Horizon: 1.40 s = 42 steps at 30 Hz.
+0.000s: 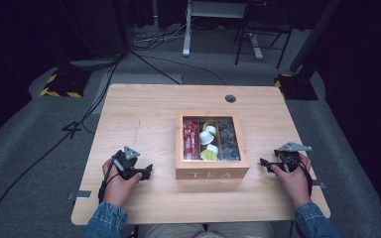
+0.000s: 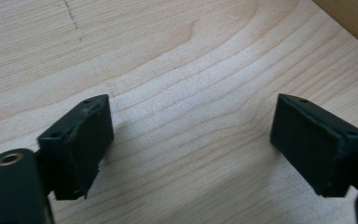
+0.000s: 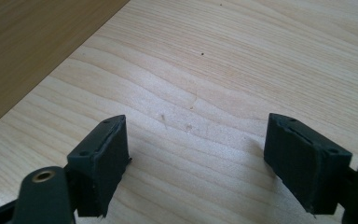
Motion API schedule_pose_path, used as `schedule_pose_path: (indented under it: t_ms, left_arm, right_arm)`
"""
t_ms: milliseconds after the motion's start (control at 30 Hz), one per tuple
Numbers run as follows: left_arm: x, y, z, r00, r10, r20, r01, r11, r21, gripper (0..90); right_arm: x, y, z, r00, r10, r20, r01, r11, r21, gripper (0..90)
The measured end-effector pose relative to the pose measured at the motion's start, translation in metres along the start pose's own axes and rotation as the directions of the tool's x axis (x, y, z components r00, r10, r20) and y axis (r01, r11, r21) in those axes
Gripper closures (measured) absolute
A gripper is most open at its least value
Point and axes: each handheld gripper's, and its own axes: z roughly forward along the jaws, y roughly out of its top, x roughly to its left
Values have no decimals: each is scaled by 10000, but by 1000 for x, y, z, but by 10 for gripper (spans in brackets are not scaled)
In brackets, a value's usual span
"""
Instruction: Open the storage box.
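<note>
A wooden box marked TEA (image 1: 212, 145) stands in the middle of the table with a clear lid. Through the lid I see red packets at the left, white and yellow-green pieces in the middle and dark packets at the right. My left gripper (image 1: 147, 172) rests on the table to the left of the box, open, jaws pointing toward it. In the left gripper view its black pads (image 2: 81, 140) stand wide apart over bare wood, the left gripper (image 2: 191, 144) holding nothing. My right gripper (image 1: 264, 163) lies right of the box, also open; the right gripper (image 3: 196, 163) has only tabletop between its pads.
The light wooden table (image 1: 144, 114) has a round cable hole (image 1: 230, 98) at its far edge. Beyond it lie grey carpet, cables and stand legs. The side of the box (image 2: 349, 18) shows at the top right of the left gripper view, and the box side (image 3: 32, 42) at the upper left of the right gripper view.
</note>
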Motion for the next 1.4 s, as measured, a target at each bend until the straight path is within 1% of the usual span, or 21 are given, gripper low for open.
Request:
schedule_pose_path:
  t_ms: [33, 200, 267, 300, 367, 467, 500, 567, 633, 667, 733, 767, 867, 933, 1000, 1100, 1333, 1367, 1400]
  left_arm:
    - [0, 0, -1, 10000, 10, 7, -10, 10000, 39, 167]
    - [0, 1, -6, 9999, 114, -47, -113, 9997, 233, 197]
    - [-1, 3, -12, 9999, 147, -78, -146, 9998, 94, 201]
    - [-1, 3, -12, 9999, 147, -78, -146, 9998, 94, 203]
    - [-4, 6, -19, 9998, 203, -20, -203, 9998, 69, 212]
    - [-6, 8, -24, 9996, 293, -10, -293, 9996, 33, 228]
    - [-9, 10, -28, 9995, 310, 98, -310, 9995, -5, 230]
    - [-11, 11, -29, 9993, 343, 165, -344, 9994, 8, 230]
    - [-14, 14, -35, 9989, 385, 266, -385, 9993, -1, 230]
    - [-15, 15, -38, 9986, 462, 255, -461, 9989, -42, 230]
    - [-17, 16, -40, 9985, 468, 271, -466, 9989, -83, 233]
    - [-19, 18, -44, 9983, 505, 290, -501, 9987, -121, 235]
    - [-22, 21, -49, 9977, 559, 372, -552, 9983, -194, 241]
    - [-22, 22, -50, 9977, 531, 411, -522, 9984, -235, 243]
    - [-26, 24, -56, 9974, 551, 456, -533, 9978, -383, 243]
    - [-28, 26, -59, 9970, 573, 526, -552, 9976, -410, 246]
    - [-39, 35, -65, 9929, 897, 784, -850, 9945, -619, 252]
    - [-44, 37, -65, 9907, 922, 996, -848, 9935, -757, 253]
    - [-46, 39, -65, 9887, 1045, 1075, -959, 9920, -827, 253]
  right_arm:
    - [0, 0, 0, 10000, 1, -1, -1, 10000, 0, 218]
    - [0, 0, 0, 10000, 4, -3, -4, 10000, -5, 219]
    - [0, 0, 0, 10000, 0, 4, 0, 10000, 0, 219]
    - [0, 0, 0, 10000, 0, 4, 0, 10000, 0, 219]
    - [0, 0, 0, 10000, 5, 1, -5, 10000, -1, 219]
    - [0, 0, 0, 10000, 2, 2, -2, 10000, 0, 219]
    - [0, 0, 0, 10000, -2, 4, 2, 10000, 0, 219]
    - [0, 0, 0, 10000, 4, 1, -4, 10000, 1, 219]
    - [0, 0, 0, 10000, 0, 5, 0, 10000, 1, 219]
    - [0, 0, 0, 10000, 2, 4, -2, 10000, 0, 219]
    - [0, 0, 0, 10000, 0, 5, 0, 10000, -1, 219]
    - [0, 0, 0, 10000, 0, 5, 0, 10000, 1, 219]
    - [0, 0, 0, 10000, 1, 7, -1, 10000, 0, 219]
    - [0, 0, 0, 10000, 4, 5, -4, 10000, -2, 219]
    - [0, 0, 0, 10000, 5, 9, -5, 10000, -3, 219]
    - [0, 0, 0, 10000, 4, 11, -4, 10000, -4, 219]
    - [0, 0, 0, 10000, 4, 18, -4, 10000, -3, 219]
    - [0, 0, 0, 10000, 5, 18, -5, 10000, -2, 219]
    - [0, 0, 0, 10000, 9, 20, -9, 10000, -4, 219]
